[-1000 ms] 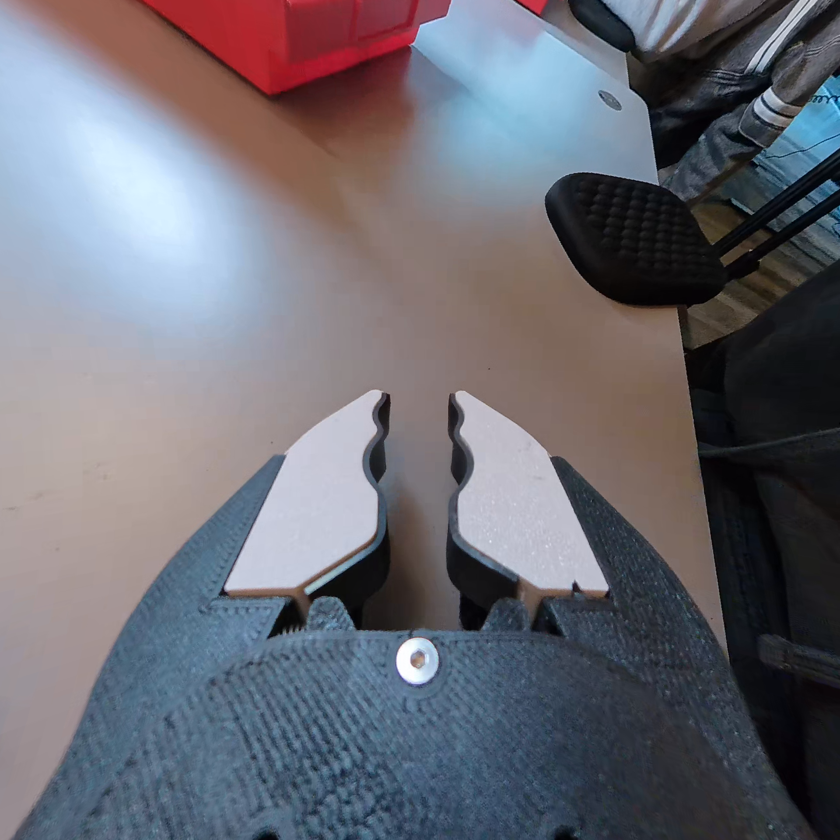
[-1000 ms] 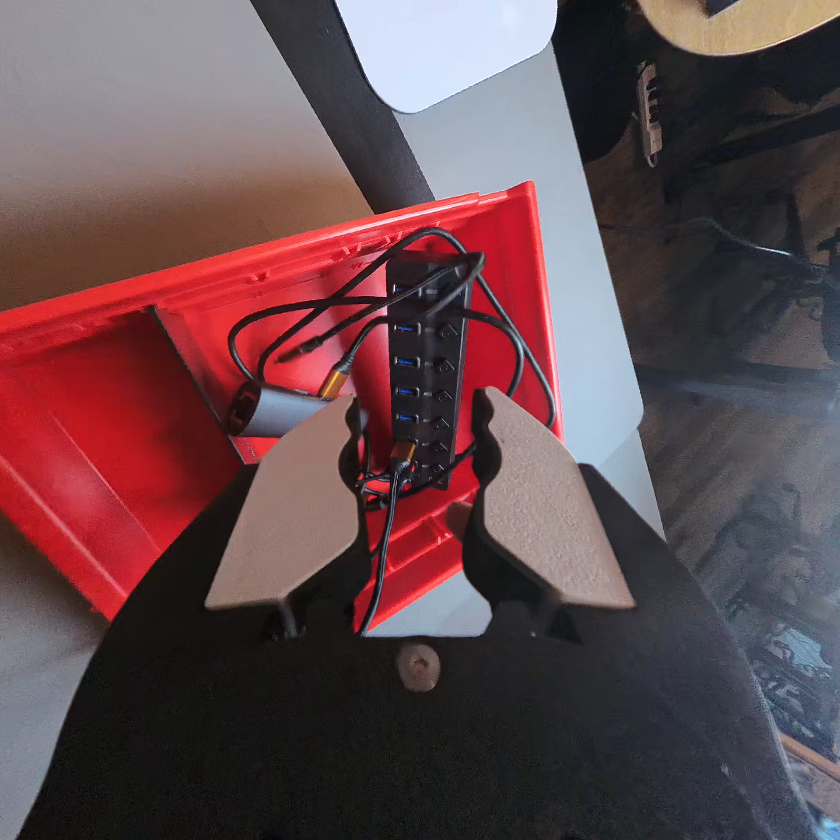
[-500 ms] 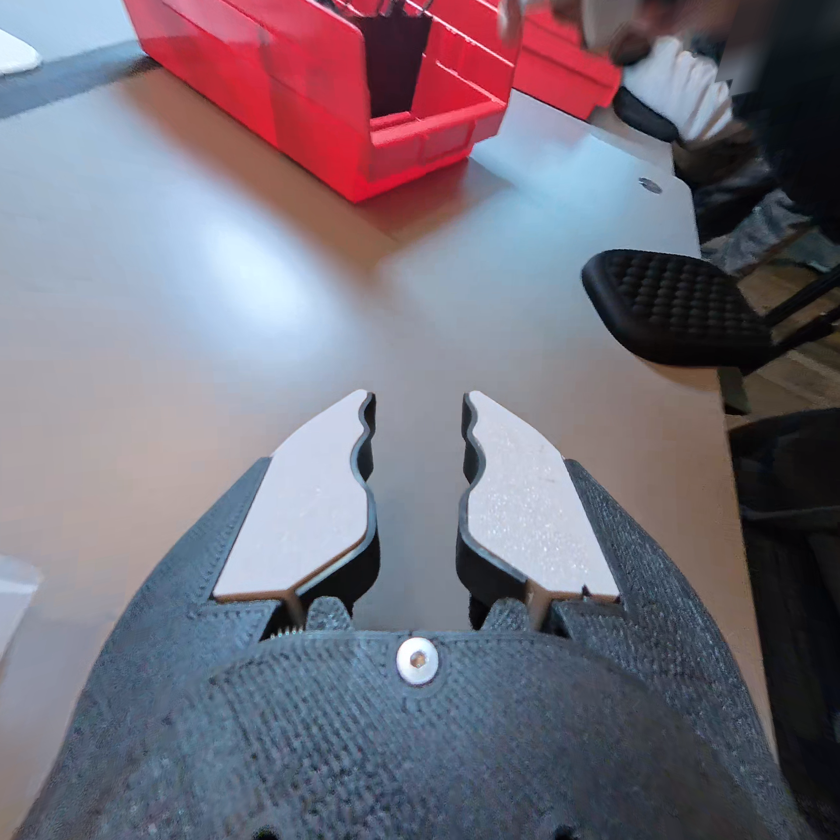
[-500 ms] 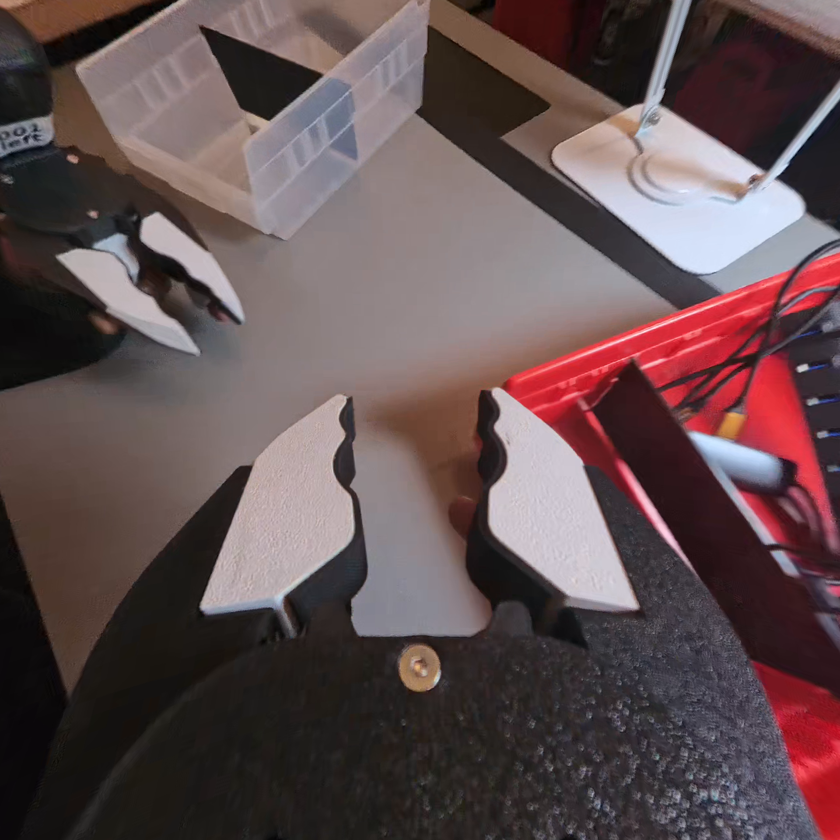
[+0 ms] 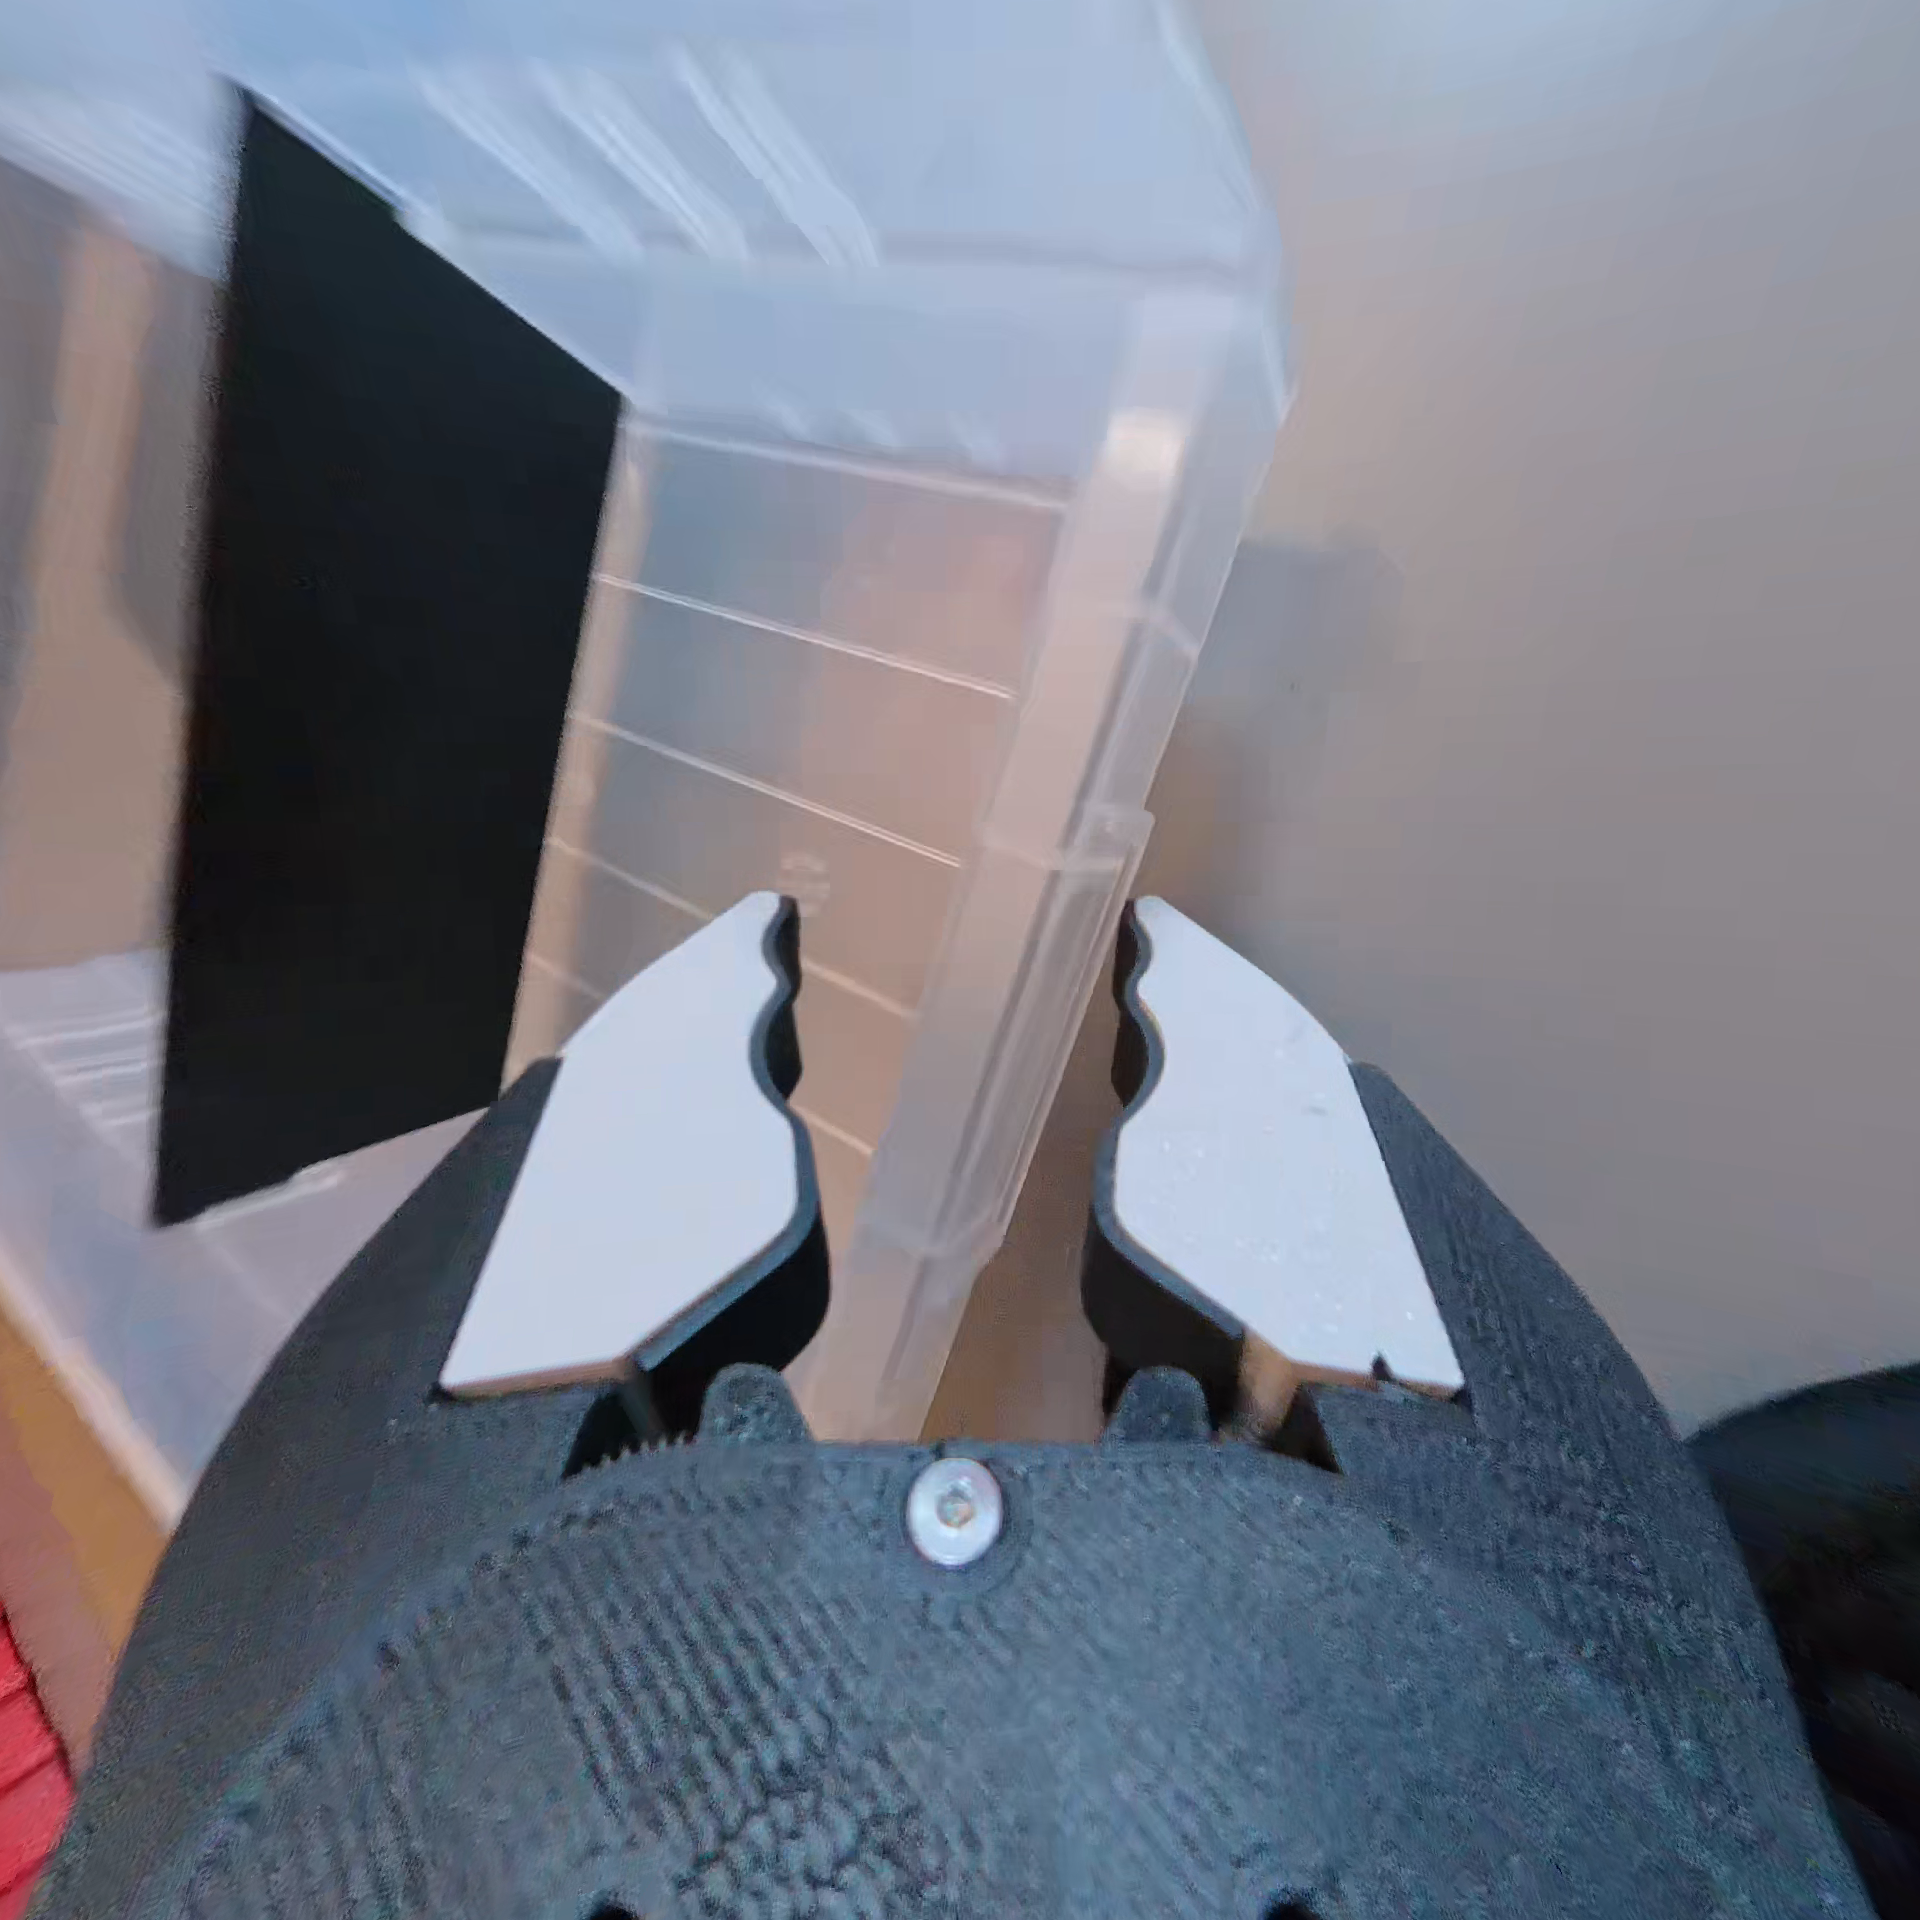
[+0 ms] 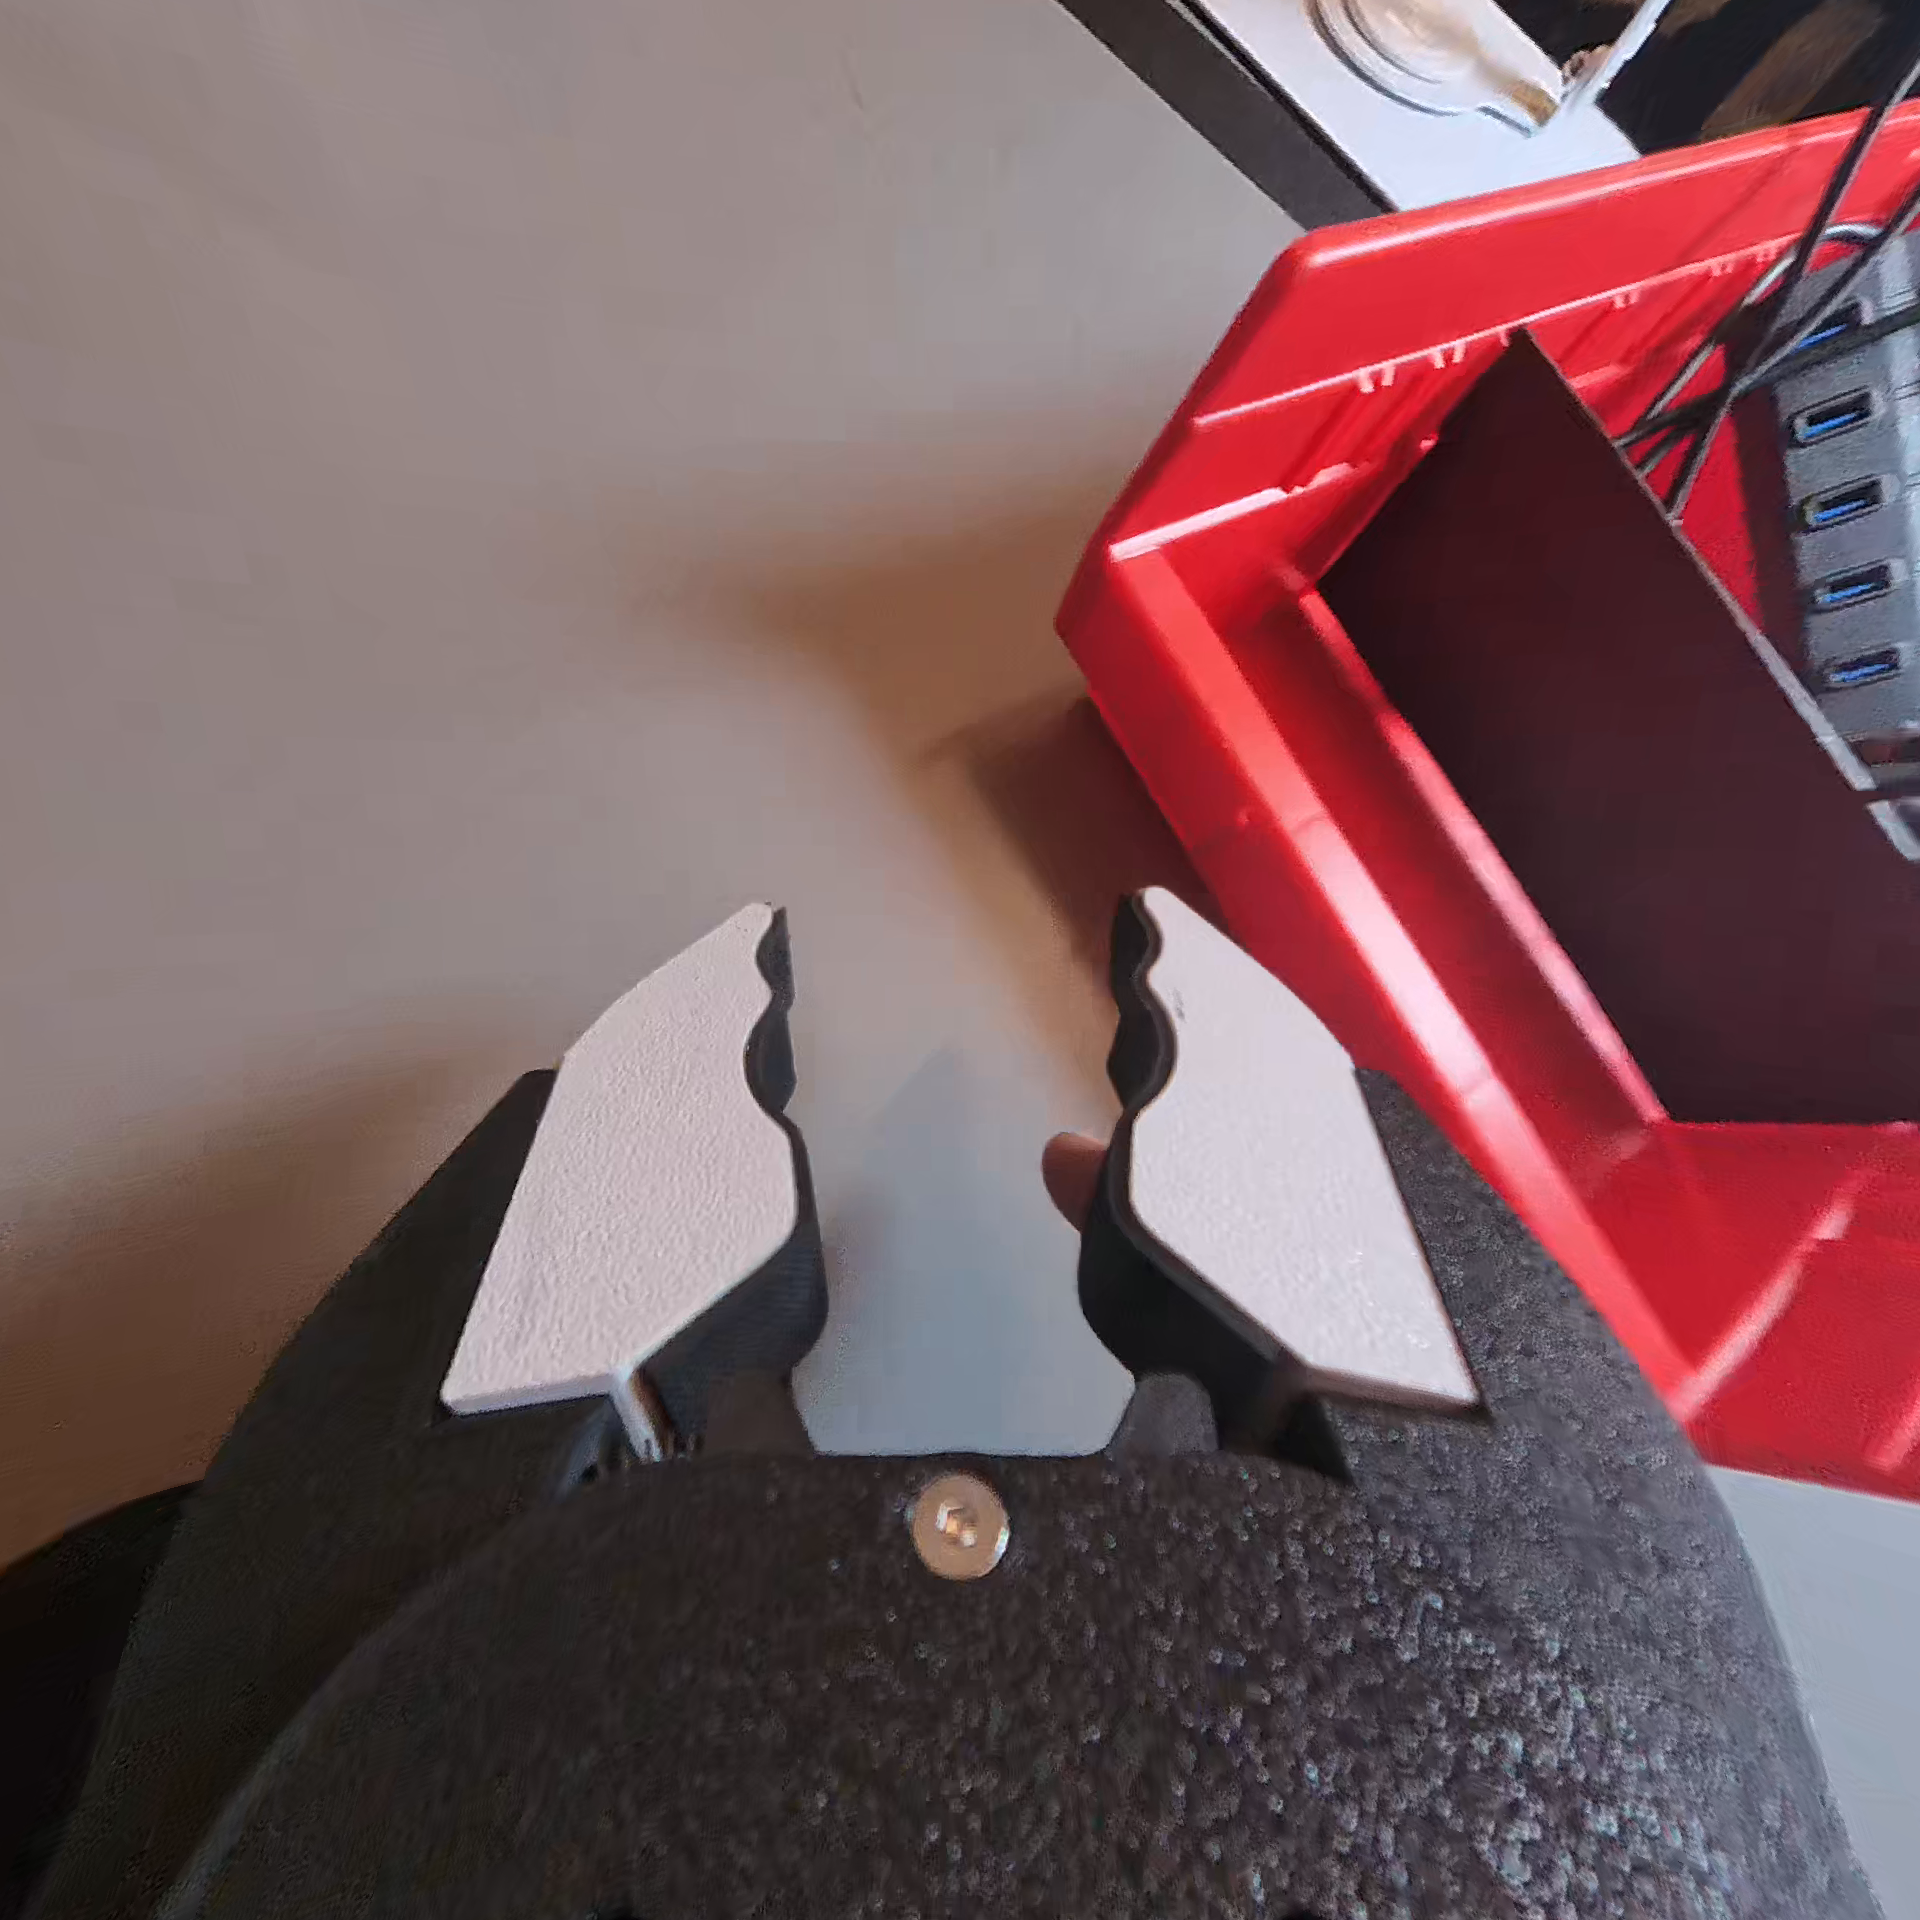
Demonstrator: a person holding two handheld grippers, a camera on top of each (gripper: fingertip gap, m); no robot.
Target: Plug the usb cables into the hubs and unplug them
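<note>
In the right wrist view a red bin [image 6: 1299, 727] stands at the right with a black divider [image 6: 1621, 748] inside. Behind the divider lies a black USB hub [image 6: 1844, 540] with blue ports and black cables [image 6: 1756, 353] draped over it. My right gripper [image 6: 951, 914] is open and empty over the grey table, just left of the red bin's near corner. In the left wrist view, my left gripper [image 5: 956, 914] is open, and the side wall of a clear plastic bin [image 5: 831, 623] runs between its fingers without being pinched. No hub or cable shows in that view.
The clear bin holds a black divider [image 5: 384, 727]. A white lamp base [image 6: 1444, 62] and a dark strip sit at the table's far edge. The grey table [image 6: 468, 520] stretches left of the red bin. A red patch [image 5: 21, 1714] shows at the left view's lower corner. The left gripper's tips are roughly 40 cm from the right gripper's.
The left gripper swung away from the red bin to the clear bin and opened wider around its wall. The right gripper dropped lower and closer to the red bin's corner, still open.
</note>
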